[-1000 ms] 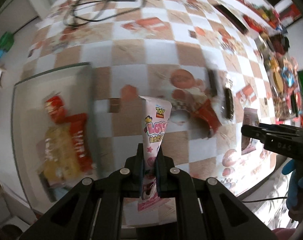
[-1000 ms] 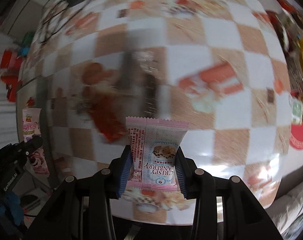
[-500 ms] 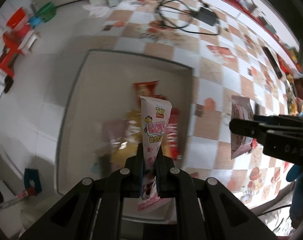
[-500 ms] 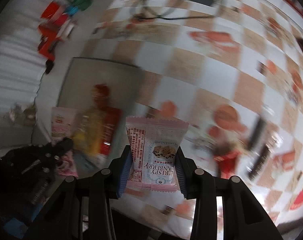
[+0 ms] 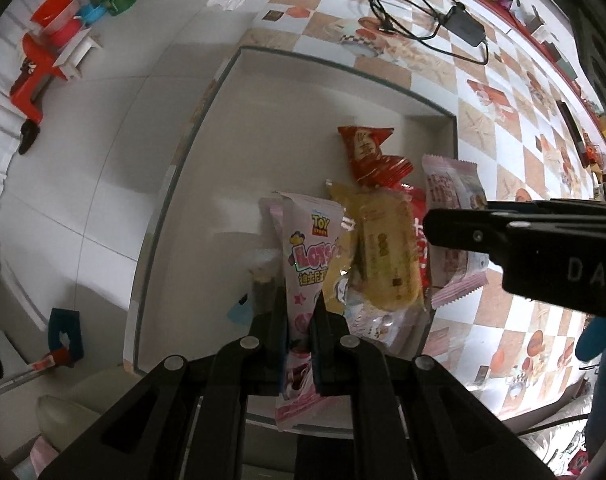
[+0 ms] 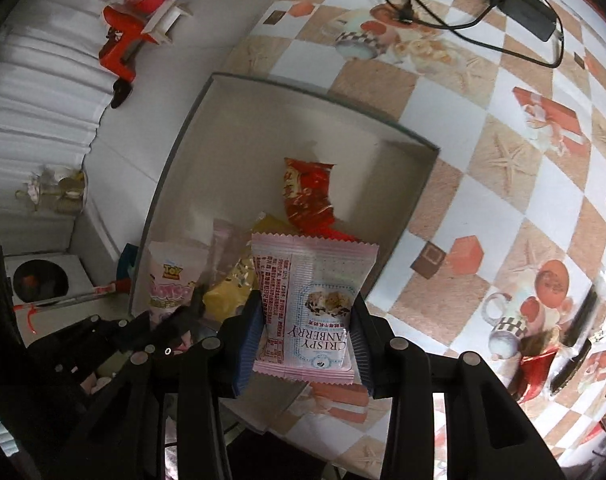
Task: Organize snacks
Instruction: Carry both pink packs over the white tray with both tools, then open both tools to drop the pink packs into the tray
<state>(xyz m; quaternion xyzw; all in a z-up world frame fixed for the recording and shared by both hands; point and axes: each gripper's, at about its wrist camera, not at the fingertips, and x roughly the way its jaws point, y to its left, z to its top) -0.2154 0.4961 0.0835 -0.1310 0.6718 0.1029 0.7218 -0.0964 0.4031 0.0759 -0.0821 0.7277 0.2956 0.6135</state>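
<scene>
- Over the grey tray [image 5: 207, 128], seen from your left wrist, your left gripper [image 5: 299, 316] pinches a pink Toy Story packet [image 5: 309, 256] by its lower part, above a yellow packet [image 5: 383, 248] and a red packet [image 5: 367, 152] lying inside. Your right gripper [image 5: 455, 228] reaches in from the right.
- From your right wrist, your right gripper [image 6: 303, 336] clamps a pink cranberry packet [image 6: 311, 300] upright over the tray's [image 6: 207, 120] near right part, by the checkered worktop [image 6: 503, 184].

Glossy plastic wrappers [image 6: 311, 300], seemingly matt tray [image 6: 263, 128]
</scene>
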